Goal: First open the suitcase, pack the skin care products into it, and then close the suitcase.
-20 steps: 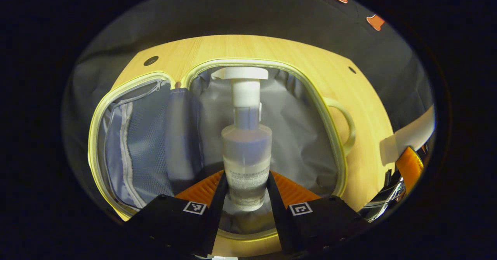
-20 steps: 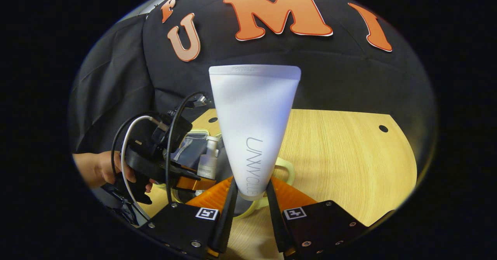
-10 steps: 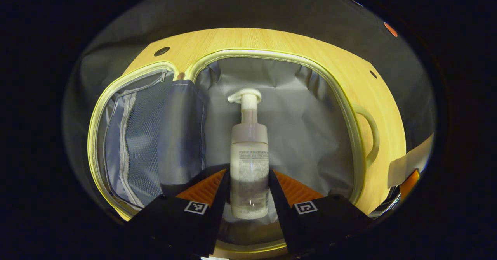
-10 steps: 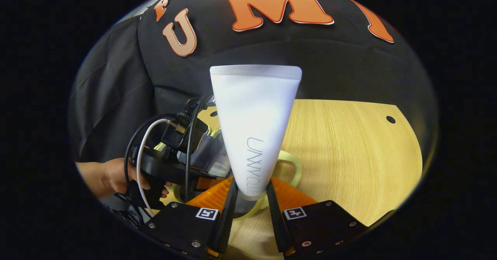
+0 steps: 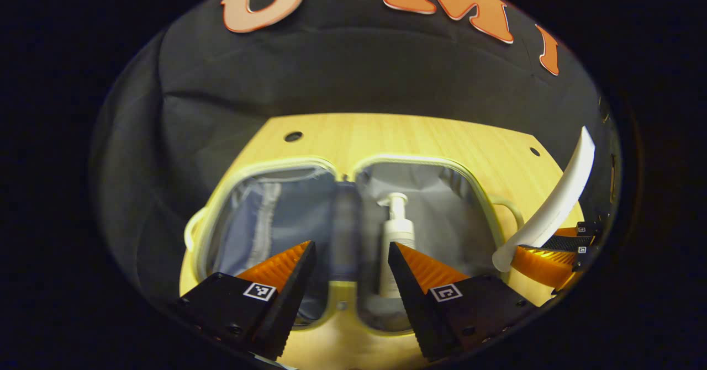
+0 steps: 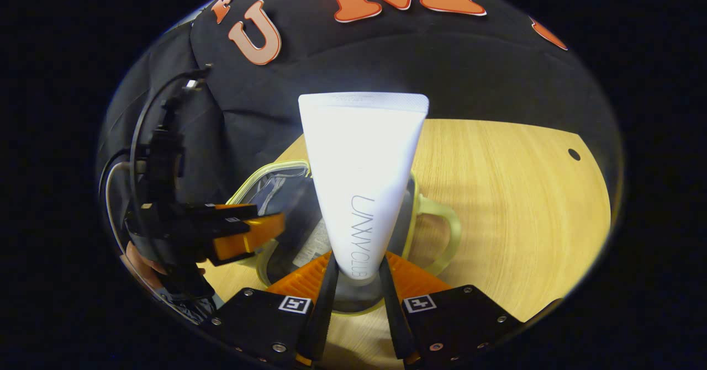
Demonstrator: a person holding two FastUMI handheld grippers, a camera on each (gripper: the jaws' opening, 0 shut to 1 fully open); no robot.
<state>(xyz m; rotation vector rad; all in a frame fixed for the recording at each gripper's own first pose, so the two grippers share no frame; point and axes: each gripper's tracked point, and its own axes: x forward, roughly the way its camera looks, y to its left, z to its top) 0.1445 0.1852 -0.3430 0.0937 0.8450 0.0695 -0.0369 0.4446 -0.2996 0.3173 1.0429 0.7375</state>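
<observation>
The pale yellow suitcase (image 5: 331, 163) lies open on the wooden table (image 5: 409, 135), its grey lining showing. A clear pump bottle (image 5: 395, 232) lies flat in its right half. My left gripper (image 5: 349, 259) hangs open above the case with nothing between its fingers. My right gripper (image 6: 354, 281) is shut on a white tube (image 6: 362, 176), held upright over the case's right side near the handle (image 6: 447, 229). In the left gripper view the white tube (image 5: 555, 204) and right gripper (image 5: 544, 257) show at the right edge. In the right gripper view the left gripper (image 6: 243, 234) shows at the left.
The suitcase's left half (image 5: 265, 221) has a mesh pocket. The wooden table (image 6: 513, 193) stretches to the right of the case, with small round holes (image 6: 574, 154) near its edges. Black cloth walls (image 5: 353, 77) rise behind.
My left gripper has let go of the pump bottle, which now lies in the case, and has drawn up and back. The right gripper with the tube has come closer over the case.
</observation>
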